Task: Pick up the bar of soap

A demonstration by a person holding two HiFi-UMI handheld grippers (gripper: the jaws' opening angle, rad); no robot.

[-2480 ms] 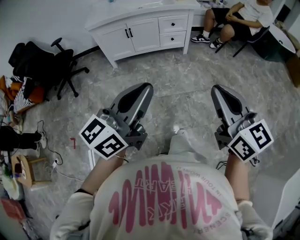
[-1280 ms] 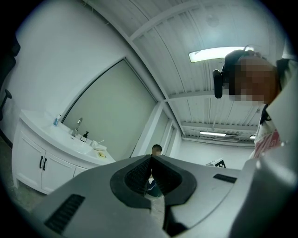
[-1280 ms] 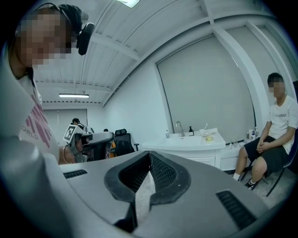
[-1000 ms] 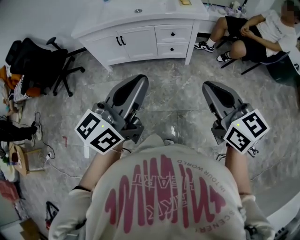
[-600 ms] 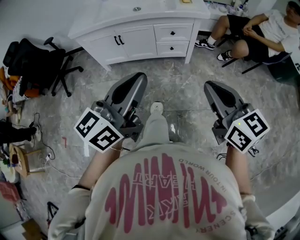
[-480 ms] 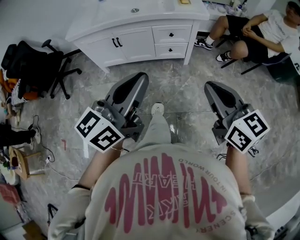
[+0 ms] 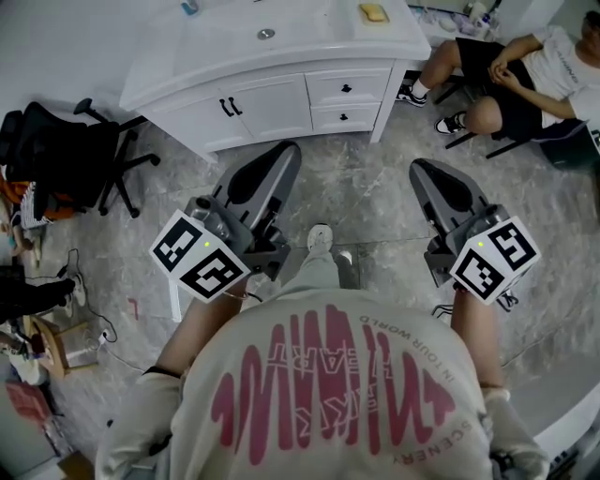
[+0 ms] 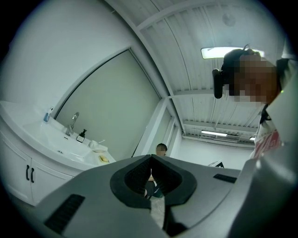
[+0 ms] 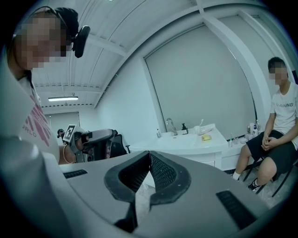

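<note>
- Left tongs [image 7: 287, 150], right tongs [image 7: 420, 169]: both closed tip to tip, nothing held.
- Bar of soap [image 7: 373, 12]: far right on the white counter [image 7: 281, 42], well apart from both.

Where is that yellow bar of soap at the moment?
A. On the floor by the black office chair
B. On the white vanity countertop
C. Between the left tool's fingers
B: the bar of soap lies on the white vanity countertop, near its right end.
</note>
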